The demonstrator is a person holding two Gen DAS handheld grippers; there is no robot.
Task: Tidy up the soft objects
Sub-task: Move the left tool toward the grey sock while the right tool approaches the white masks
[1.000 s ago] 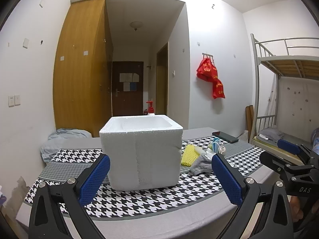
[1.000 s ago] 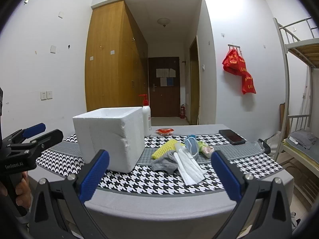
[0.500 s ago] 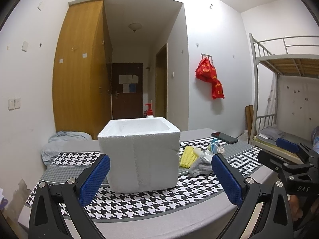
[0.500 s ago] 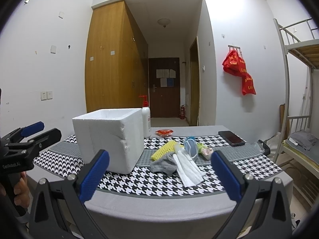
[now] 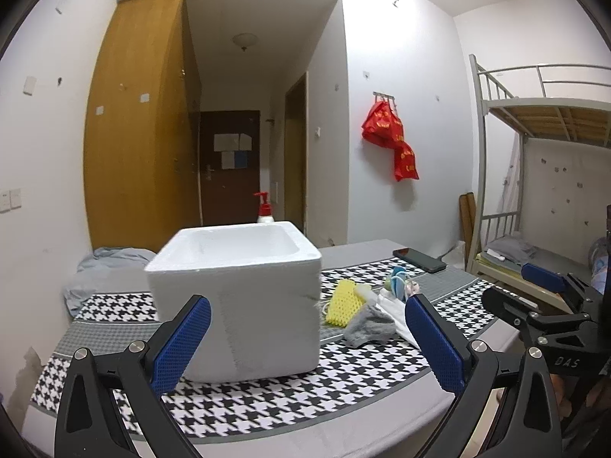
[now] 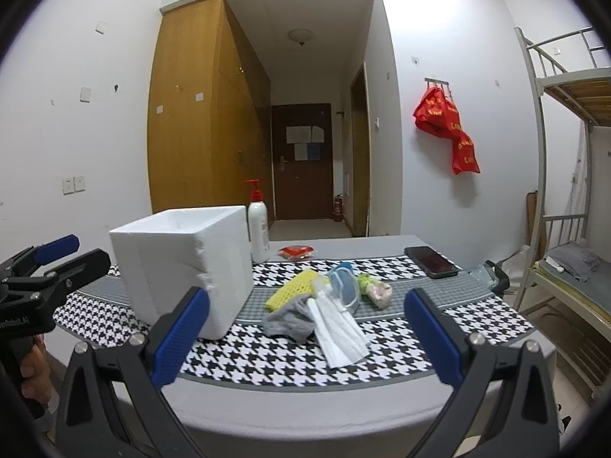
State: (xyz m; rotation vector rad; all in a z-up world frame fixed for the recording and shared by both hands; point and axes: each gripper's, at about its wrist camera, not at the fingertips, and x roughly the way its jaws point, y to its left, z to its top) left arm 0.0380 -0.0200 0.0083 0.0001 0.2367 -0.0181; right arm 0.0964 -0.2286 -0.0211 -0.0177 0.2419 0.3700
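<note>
I hold my left tool (image 5: 305,339) and right tool (image 6: 305,337) at the near edge of the surface (image 6: 267,366), both with fingers wide apart and empty; nothing seems packed yet. Next, I judge, the right one must reach the limp pile near the surface's middle: white face masks (image 6: 340,334), a crumpled grey sock (image 6: 290,318), a yellow mesh sleeve (image 6: 292,289). The foam box (image 5: 236,297) stands open just left of them.

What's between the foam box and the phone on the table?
The soft pile: yellow mesh, grey sock, white masks, seen in the right wrist view, between foam box and phone.
</note>
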